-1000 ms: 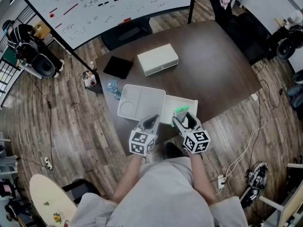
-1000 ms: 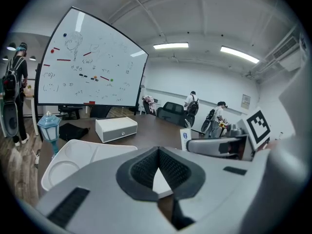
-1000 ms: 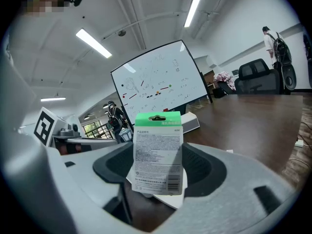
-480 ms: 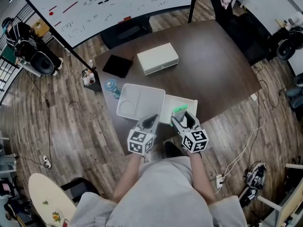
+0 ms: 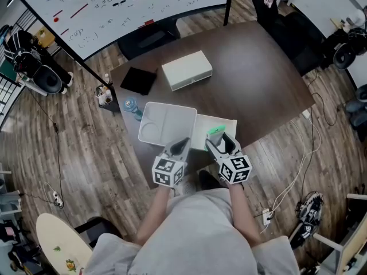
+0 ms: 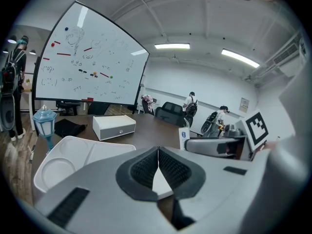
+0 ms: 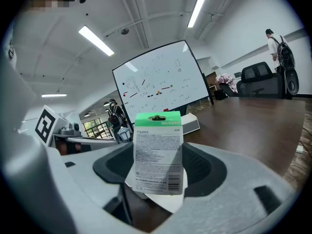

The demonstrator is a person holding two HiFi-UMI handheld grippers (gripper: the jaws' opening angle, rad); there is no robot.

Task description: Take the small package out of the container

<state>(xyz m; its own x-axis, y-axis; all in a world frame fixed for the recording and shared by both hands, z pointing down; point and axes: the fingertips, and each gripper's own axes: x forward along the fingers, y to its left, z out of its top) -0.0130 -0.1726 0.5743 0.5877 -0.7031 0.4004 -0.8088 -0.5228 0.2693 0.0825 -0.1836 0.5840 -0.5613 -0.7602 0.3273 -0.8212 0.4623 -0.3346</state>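
A small package with a green top and a printed white back stands upright between the jaws of my right gripper, which is shut on its two side edges. In the head view the package's green top shows above a flat white container near the table's front edge. My left gripper is shut with nothing in it, its tips over the near edge of a white compartment tray. The left gripper view shows the closed pads meeting in a line.
A white box with a drawer front lies farther back on the dark table, a black flat item to its left. A blue bottle stands off the table's left edge. A whiteboard is behind.
Both grippers stay almost where they were; only the view has shifted slightly. The package remains in the right gripper.
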